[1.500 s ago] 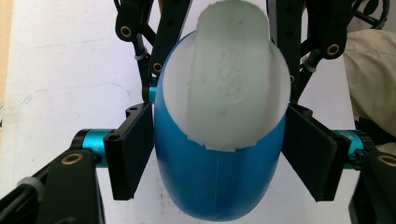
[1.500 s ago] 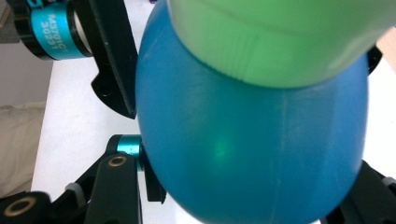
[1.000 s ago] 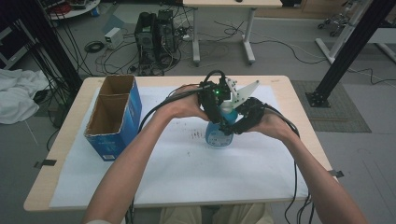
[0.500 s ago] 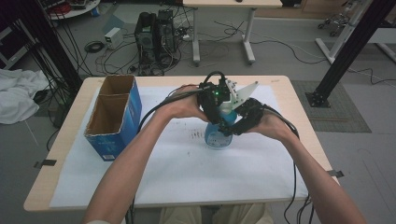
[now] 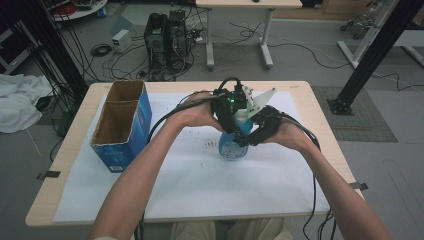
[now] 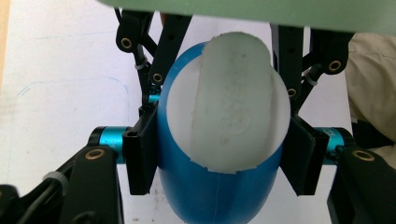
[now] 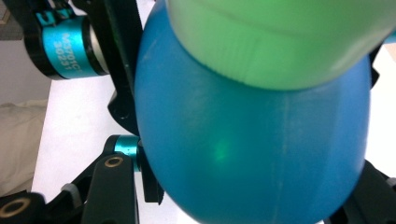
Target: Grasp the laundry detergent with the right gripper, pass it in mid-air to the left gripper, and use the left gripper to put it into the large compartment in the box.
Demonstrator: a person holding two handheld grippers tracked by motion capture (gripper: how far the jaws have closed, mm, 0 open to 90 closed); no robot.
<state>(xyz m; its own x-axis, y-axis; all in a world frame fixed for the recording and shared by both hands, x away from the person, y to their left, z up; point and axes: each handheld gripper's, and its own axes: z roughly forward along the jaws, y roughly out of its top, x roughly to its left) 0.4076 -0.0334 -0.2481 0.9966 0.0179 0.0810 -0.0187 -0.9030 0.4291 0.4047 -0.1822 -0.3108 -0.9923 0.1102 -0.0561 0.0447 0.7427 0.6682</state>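
A blue bottle [image 5: 231,148] with a pale green top [image 5: 242,118] stands upright on the white sheet at the table's middle. My left gripper [image 5: 234,123] comes in from the left and is shut on the bottle's upper part. In the left gripper view the pads [image 6: 140,156] press both sides of the blue bottle [image 6: 210,198], which bears a white label [image 6: 229,116]. My right gripper [image 5: 248,138] holds the bottle from the right. Its jaws have just been opening a little, and in the right gripper view the blue bottle [image 7: 252,154] still sits between them, against the pad [image 7: 148,183].
An open blue cardboard box [image 5: 120,126] with two compartments stands at the table's left. A white paper sheet [image 5: 200,180] covers most of the wooden table [image 5: 60,165]. Cables trail from both grippers across the sheet and off the front edge.
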